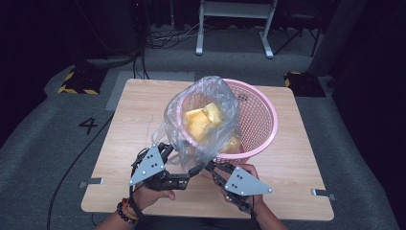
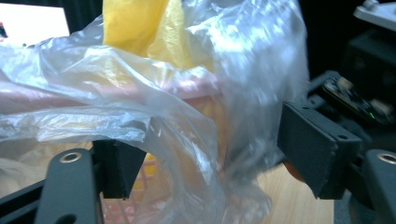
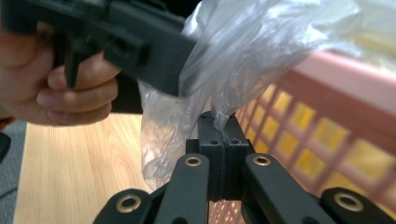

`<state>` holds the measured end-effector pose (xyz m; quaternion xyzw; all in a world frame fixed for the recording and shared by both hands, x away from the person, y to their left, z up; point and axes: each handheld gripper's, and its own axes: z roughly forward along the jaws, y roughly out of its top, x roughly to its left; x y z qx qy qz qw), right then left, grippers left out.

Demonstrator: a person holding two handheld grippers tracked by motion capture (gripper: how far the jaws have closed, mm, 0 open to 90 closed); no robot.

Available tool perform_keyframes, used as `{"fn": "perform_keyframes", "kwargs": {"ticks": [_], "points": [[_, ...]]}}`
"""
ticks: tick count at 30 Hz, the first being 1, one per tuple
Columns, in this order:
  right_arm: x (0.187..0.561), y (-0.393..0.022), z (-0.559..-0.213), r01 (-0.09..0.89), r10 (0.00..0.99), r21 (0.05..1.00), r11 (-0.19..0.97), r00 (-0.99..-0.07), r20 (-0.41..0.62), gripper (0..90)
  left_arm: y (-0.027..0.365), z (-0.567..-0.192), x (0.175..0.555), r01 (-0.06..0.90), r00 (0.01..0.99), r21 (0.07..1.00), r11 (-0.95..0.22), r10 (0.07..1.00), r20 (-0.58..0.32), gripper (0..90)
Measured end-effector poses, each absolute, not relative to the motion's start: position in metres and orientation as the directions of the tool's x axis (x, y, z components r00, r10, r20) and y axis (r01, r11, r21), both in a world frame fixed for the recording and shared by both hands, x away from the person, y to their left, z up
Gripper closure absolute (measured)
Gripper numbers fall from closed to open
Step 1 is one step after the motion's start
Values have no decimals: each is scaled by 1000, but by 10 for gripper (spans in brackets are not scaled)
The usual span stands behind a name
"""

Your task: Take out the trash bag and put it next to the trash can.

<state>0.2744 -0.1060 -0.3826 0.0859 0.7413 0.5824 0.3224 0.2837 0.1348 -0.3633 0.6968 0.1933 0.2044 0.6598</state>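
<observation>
pink mesh basket point(image 1: 261, 120) on a pale wood surface point(image 1: 129, 124), just ahead of both tongs. clear plastic bag point(image 1: 203, 115) sits in the basket's near side and spills over the rim toward the tongs; yellow pieces point(image 1: 203, 120) inside it, kind not clear.

left tongs point(image 1: 196, 168) low at the basket's near edge, a hand point(image 1: 153, 194) gripping them from below, dark bead bracelet point(image 1: 125, 212) on that wrist. in the left gripper view the jaws stand wide apart, loose folds of the bag point(image 2: 177, 107) bulging between them and over the left jaw; whether either pad presses the film i cannot tell. yellow point(image 2: 140, 28) shows through the bag above, pink basket wall point(image 2: 126, 210) behind the film.

right tongs point(image 1: 209, 166) just right of the left ones, tips close together, held by the other hand point(image 1: 246, 184). in the right gripper view the right tongs point(image 3: 223, 133) have jaws pressed together, a twisted neck of the bag point(image 3: 219, 109) pinched between the pads and rising taut up and to the right. basket wall point(image 3: 322, 140) touching or nearly touching on that side, yellow visible through the mesh. the left tongs' body point(image 3: 140, 44) and the hand's fingers point(image 3: 70, 93) cross the upper left of that view, bag film draped against the body.

grey floor around the surface, a "4" mark point(image 1: 88, 125) off beyond the left tongs, cables point(image 1: 76, 163) trailing.
</observation>
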Motion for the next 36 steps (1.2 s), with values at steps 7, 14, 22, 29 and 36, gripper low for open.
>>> {"fn": "perform_keyframes", "kwargs": {"ticks": [7, 14, 22, 29, 36], "points": [[274, -103, -388, -253, 487, 902, 349, -774, -405, 900, 142, -362, 290, 25, 789, 999, -40, 615, 5, 225], [271, -94, -390, -289, 468, 863, 415, -745, -475, 900, 144, -360, 295, 49, 783, 998, -35, 622, -16, 184], [276, -86, -392, -287, 442, 851, 440, -756, -484, 900, 142, -361, 293, 52, 784, 997, -62, 621, -2, 175], [274, -77, -394, -317, 424, 816, 483, -731, -534, 896, 139, -361, 294, 51, 776, 991, -122, 629, 38, 241], [276, -86, -400, -287, 456, 842, 457, -737, -499, 801, 138, -361, 291, -11, 792, 973, -230, 592, 149, 835]]}}
